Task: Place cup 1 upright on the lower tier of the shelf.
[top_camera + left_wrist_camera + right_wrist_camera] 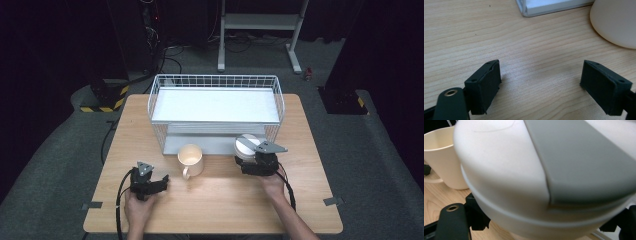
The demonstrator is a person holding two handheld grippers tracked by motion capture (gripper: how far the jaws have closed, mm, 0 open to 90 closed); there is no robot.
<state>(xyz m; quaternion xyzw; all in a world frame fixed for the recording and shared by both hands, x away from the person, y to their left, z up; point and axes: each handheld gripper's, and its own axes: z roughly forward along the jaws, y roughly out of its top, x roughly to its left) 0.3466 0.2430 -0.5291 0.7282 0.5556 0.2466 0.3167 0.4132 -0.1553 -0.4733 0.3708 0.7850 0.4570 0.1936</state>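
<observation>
A white round container (244, 145) with a grey band across its lid is tipped on its side just in front of the wire rack, and my right gripper (251, 161) is shut on it. In the right gripper view the container (506, 177) looms between the black jaws of the right gripper (549, 226). A cream mug (190, 159) stands upright at the table's middle, handle toward me. My left gripper (159, 181) rests low on the table left of the mug, open. Bare wood lies between the jaws of the left gripper (540, 80), with the mug (616, 22) off to the upper right.
A white wire rack (215, 78) with two flat white shelves stands at the back of the wooden table (225, 200). A corner of its lower shelf (549, 6) shows ahead of the left gripper. The mug (441, 155) sits close beside the held container.
</observation>
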